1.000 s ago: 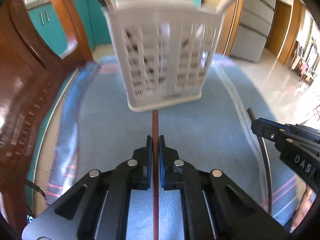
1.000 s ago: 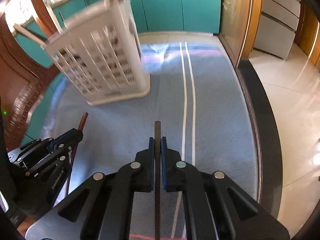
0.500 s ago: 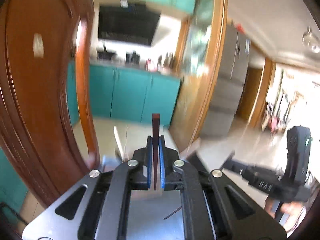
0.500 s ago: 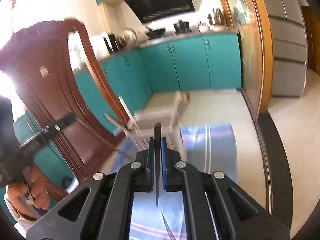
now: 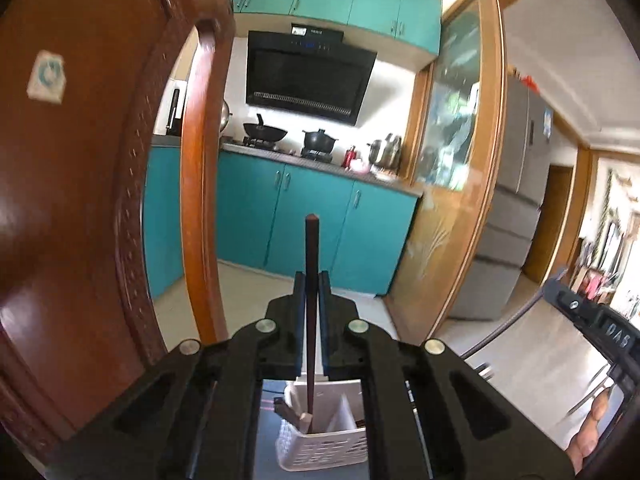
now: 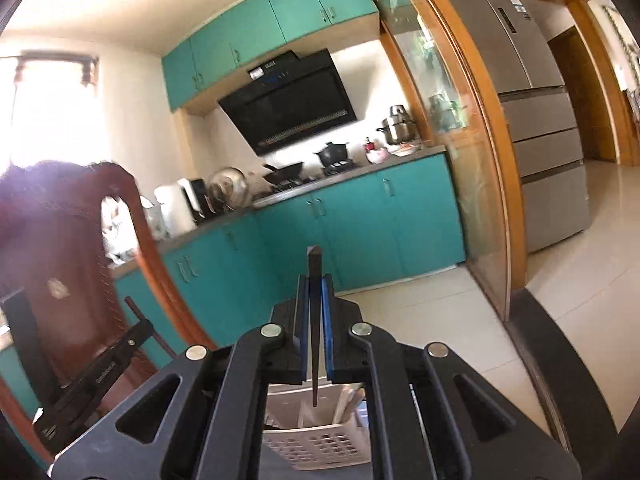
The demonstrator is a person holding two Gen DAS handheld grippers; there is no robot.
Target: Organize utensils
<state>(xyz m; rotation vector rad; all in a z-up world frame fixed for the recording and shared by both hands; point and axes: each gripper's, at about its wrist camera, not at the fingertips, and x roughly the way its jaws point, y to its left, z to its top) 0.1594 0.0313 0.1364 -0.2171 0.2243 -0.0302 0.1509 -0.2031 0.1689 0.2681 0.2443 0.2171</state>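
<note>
My left gripper (image 5: 311,280) is shut on a reddish-brown chopstick (image 5: 311,248), held upright with its lower end over the white slotted utensil basket (image 5: 324,446). My right gripper (image 6: 315,280) is shut on a dark chopstick (image 6: 314,264), also upright, its lower tip just above the same basket (image 6: 320,448). The basket holds several utensils. The right gripper also shows at the right edge of the left wrist view (image 5: 596,320). The left gripper shows at the left of the right wrist view (image 6: 100,372).
A carved dark wooden chair back (image 5: 80,200) rises close on the left. Teal kitchen cabinets (image 5: 320,216), a stove with pots, a glass sliding door (image 5: 452,200) and a grey refrigerator (image 6: 536,120) stand beyond.
Both grippers have tilted up from looking down at the table to looking across the kitchen. They now hold their chopsticks upright above the basket, which has dropped to the bottom of both views.
</note>
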